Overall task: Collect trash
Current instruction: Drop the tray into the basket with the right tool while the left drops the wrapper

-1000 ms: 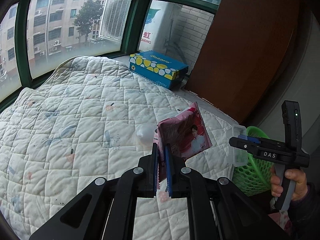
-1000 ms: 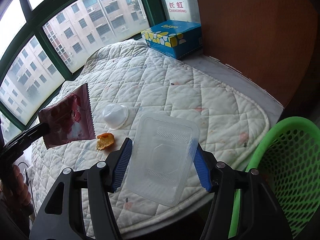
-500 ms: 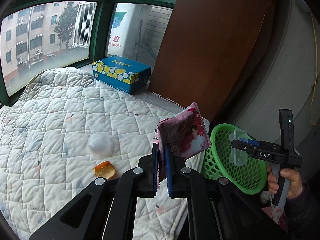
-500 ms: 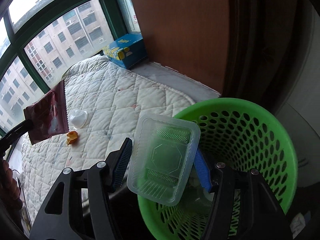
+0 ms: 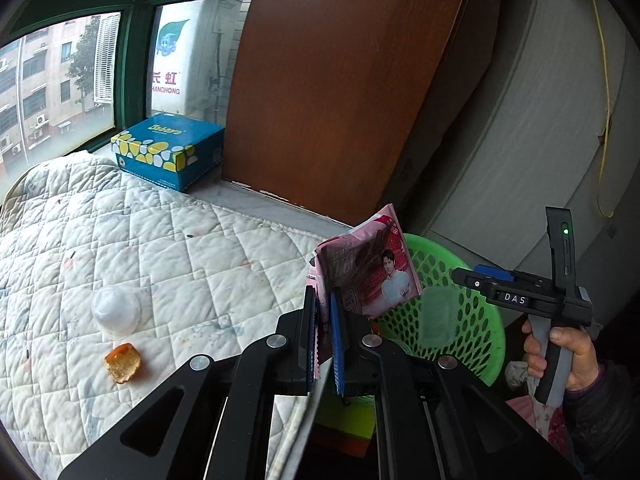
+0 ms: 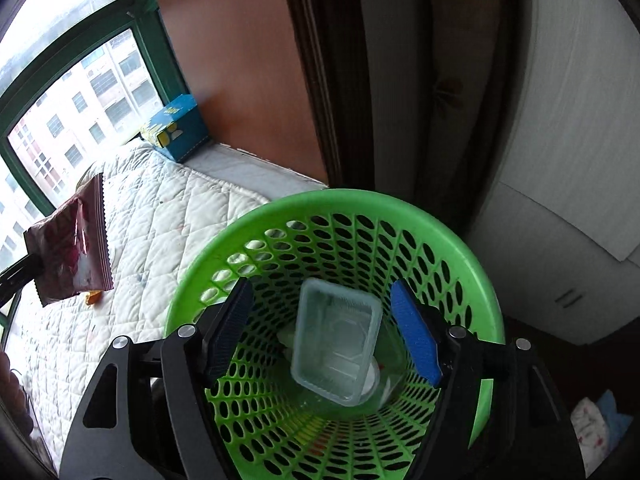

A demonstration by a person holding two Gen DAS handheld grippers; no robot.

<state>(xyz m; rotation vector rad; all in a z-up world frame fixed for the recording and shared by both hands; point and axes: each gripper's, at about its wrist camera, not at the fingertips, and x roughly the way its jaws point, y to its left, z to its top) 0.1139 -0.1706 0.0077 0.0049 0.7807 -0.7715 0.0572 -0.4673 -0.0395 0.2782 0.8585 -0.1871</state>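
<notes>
Right wrist view looks down into a green mesh basket (image 6: 476,276) standing beside a quilted bed (image 5: 160,248). A clear plastic tray (image 6: 336,344) lies inside the basket, below and between the spread-apart fingers of the right tool (image 6: 326,330), touching neither. The left tool (image 5: 325,320) is clamped on a pink snack wrapper (image 5: 372,268), held upright just short of the basket rim; the basket lies to its right. A small clear cup (image 5: 115,312) and an orange food scrap (image 5: 122,362) sit on the bed, nearer the left tool.
</notes>
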